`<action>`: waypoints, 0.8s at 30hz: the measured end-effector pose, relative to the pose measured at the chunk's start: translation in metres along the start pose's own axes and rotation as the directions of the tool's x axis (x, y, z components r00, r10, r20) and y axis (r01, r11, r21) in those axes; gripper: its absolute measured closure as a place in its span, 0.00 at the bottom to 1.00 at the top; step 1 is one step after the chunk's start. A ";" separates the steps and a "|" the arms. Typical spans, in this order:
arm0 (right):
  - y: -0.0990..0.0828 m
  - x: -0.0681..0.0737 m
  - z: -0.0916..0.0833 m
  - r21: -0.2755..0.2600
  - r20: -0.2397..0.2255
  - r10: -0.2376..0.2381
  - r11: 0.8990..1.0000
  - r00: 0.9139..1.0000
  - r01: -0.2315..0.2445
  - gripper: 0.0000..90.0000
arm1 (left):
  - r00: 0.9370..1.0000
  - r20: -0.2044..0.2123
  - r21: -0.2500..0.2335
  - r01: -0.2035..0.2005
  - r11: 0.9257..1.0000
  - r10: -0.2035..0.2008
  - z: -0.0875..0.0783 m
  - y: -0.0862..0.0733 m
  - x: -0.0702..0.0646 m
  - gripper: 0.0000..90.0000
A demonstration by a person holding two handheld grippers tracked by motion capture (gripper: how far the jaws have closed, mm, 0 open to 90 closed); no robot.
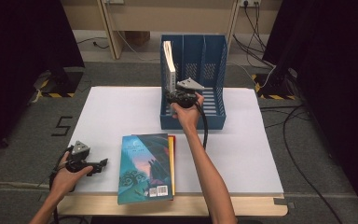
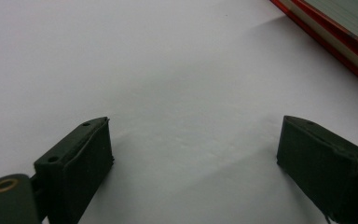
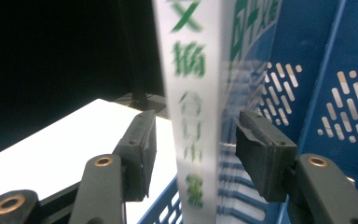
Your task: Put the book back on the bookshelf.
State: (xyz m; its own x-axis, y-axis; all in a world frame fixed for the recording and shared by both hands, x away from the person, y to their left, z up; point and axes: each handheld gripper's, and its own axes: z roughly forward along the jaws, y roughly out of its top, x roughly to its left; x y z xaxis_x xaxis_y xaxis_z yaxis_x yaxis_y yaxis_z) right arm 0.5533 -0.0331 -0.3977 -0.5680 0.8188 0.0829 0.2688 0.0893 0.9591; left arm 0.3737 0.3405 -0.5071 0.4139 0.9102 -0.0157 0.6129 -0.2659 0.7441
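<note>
A white-covered book (image 1: 168, 58) stands upright in the left slot of the blue file rack (image 1: 214, 70). My right gripper (image 1: 173, 94) is at the rack's front, by the book's lower spine. In the right gripper view the white spine with green characters (image 3: 191, 93) runs between the jaws of my right gripper (image 3: 194, 122), with a gap on each side, so the pads do not press on it. My left gripper (image 1: 98, 165) rests at the table's left front, open, with bare white tabletop between its jaws (image 2: 196, 126).
A stack of books (image 1: 147, 165) lies flat at the front middle of the white table (image 1: 116, 107), a teal-covered one on top of a red-edged one (image 2: 335, 37). The right forearm reaches over the table beside the stack. Cables trail across the floor at the right.
</note>
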 end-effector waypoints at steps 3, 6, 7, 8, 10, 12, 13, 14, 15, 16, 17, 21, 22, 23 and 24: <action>-0.003 -0.001 -0.006 0.003 -0.013 -0.027 1.000 1.000 0.027 0.62 | 1.000 0.000 0.000 0.000 1.000 0.000 0.000 0.000 0.000 0.10; -0.005 -0.003 -0.011 0.014 -0.009 -0.102 0.995 0.995 0.102 0.73 | 1.000 0.000 0.000 0.000 1.000 0.000 0.000 0.000 0.000 0.10; -0.006 -0.004 -0.011 0.013 -0.015 -0.105 0.994 0.994 0.105 0.74 | 1.000 0.000 -0.001 0.000 1.000 0.000 0.000 0.000 0.000 0.10; -0.006 -0.004 -0.013 0.015 -0.018 -0.107 0.994 0.994 0.107 0.74 | 1.000 0.000 -0.002 0.000 1.000 0.000 0.000 0.000 0.000 0.10; -0.007 -0.004 -0.014 0.017 -0.028 -0.106 0.994 0.994 0.106 0.75 | 1.000 0.000 -0.002 0.000 1.000 0.000 0.000 0.000 0.000 0.10; -0.007 -0.004 -0.014 0.016 -0.032 -0.106 0.994 0.994 0.107 0.75 | 1.000 0.000 -0.002 0.000 1.000 0.000 0.000 0.000 0.000 0.10; -0.007 -0.003 -0.013 0.016 -0.032 -0.108 0.994 0.994 0.108 0.75 | 1.000 0.000 -0.002 0.001 1.000 -0.001 0.000 0.000 0.000 0.10; -0.007 -0.001 -0.013 0.014 -0.030 -0.110 0.994 0.994 0.110 0.76 | 1.000 0.000 -0.002 0.001 1.000 -0.001 0.000 0.000 0.000 0.10; -0.007 0.000 -0.012 0.016 -0.023 -0.115 0.993 0.993 0.115 0.75 | 1.000 0.000 -0.002 0.001 1.000 -0.001 0.000 0.000 0.000 0.10; -0.007 0.002 -0.011 0.017 -0.021 -0.115 0.993 0.993 0.116 0.75 | 1.000 0.000 -0.001 0.000 1.000 0.000 0.000 0.000 0.000 0.10; -0.007 0.004 -0.010 0.019 -0.021 -0.124 0.992 0.992 0.125 0.75 | 1.000 0.000 -0.001 0.001 1.000 -0.001 0.000 0.000 0.000 0.10; -0.004 0.012 -0.003 0.030 -0.008 -0.154 0.988 0.988 0.154 0.75 | 1.000 -0.001 -0.001 0.000 1.000 0.000 0.000 0.000 0.000 0.10; -0.003 0.014 0.000 0.035 -0.003 -0.160 0.987 0.987 0.160 0.75 | 1.000 0.000 -0.001 0.000 1.000 0.000 0.000 0.000 0.000 0.10; -0.002 0.015 0.003 0.036 0.003 -0.164 0.986 0.987 0.163 0.75 | 1.000 0.000 -0.001 -0.001 1.000 0.001 0.000 0.000 0.000 0.10; -0.001 0.016 0.004 0.040 0.009 -0.167 0.985 0.986 0.166 0.75 | 1.000 0.000 -0.002 0.000 1.000 0.000 0.000 0.000 0.000 0.10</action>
State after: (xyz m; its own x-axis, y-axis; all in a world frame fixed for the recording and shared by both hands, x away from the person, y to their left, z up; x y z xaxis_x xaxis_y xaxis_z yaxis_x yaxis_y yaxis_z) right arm 0.5471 -0.0176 -0.3983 -0.5977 0.7976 -0.0807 0.2014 0.2469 0.9479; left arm 0.3738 0.3406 -0.5072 0.4140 0.9101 -0.0159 0.6119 -0.2654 0.7451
